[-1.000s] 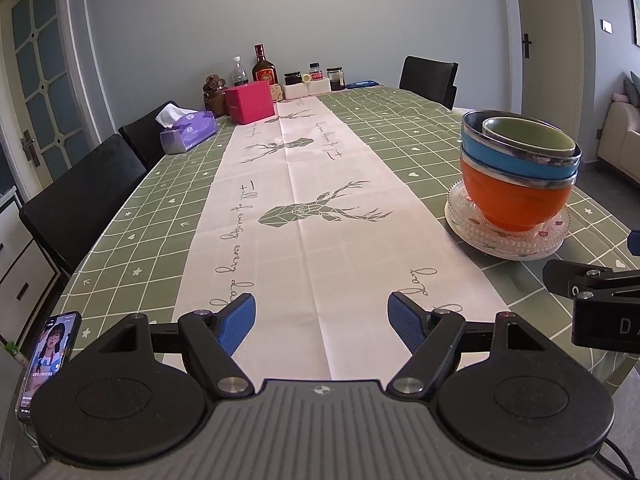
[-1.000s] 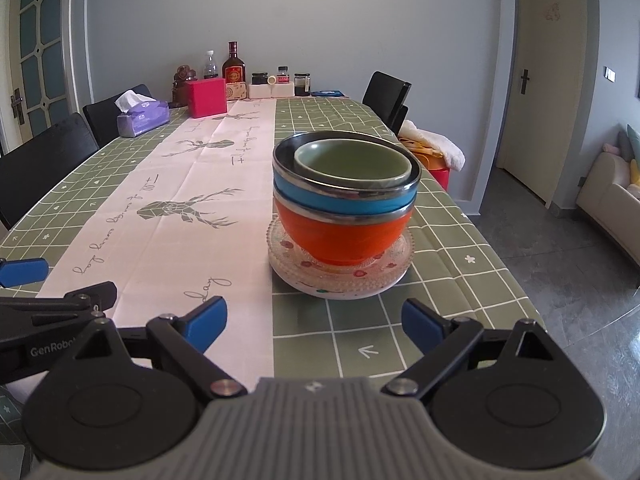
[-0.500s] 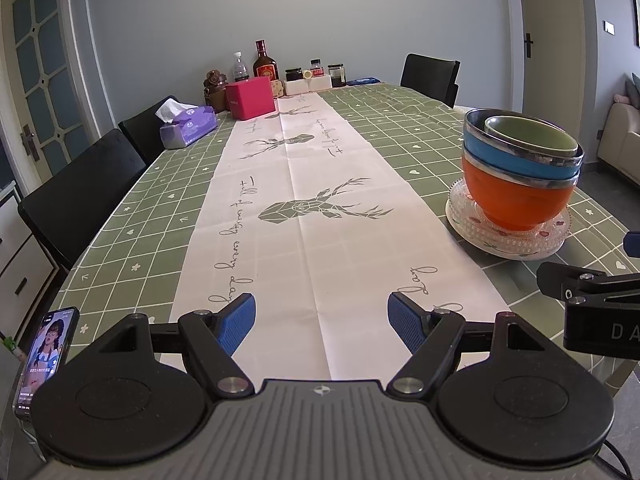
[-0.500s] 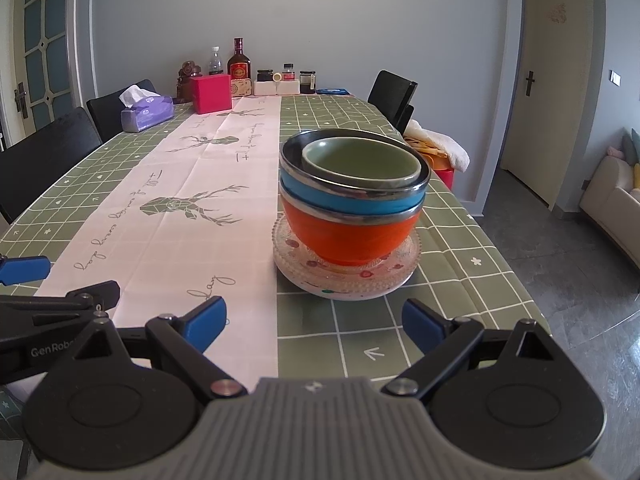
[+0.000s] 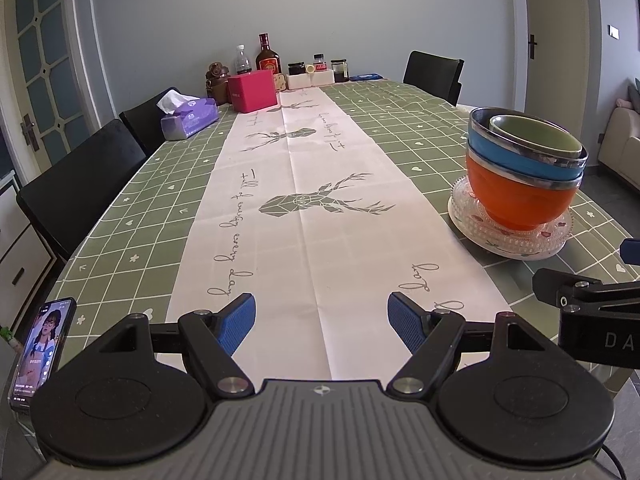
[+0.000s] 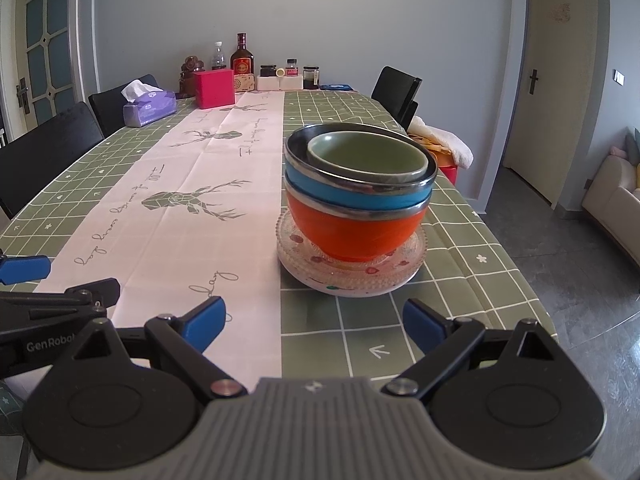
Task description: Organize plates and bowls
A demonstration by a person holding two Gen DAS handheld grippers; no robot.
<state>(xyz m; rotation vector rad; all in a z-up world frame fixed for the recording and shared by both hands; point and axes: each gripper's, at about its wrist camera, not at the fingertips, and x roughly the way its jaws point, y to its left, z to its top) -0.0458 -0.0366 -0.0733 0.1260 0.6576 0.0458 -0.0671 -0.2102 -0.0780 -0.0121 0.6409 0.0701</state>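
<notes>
A small green ceramic bowl sits nested in a blue steel-rimmed bowl, that in an orange steel-rimmed bowl, all on stacked clear beaded glass plates near the right edge of the green checked worktop. The right tool hovers just before the stack, the left tool over the white deer-print runner; both stand apart, empty. A sideways nudge could likely topple the bowls or slide the plates off the edge. A smartphone, purple tissue pack and pink box lie well clear.

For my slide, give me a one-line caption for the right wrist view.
Open right gripper faces nested green, blue and orange bowls on glass plates.
</notes>
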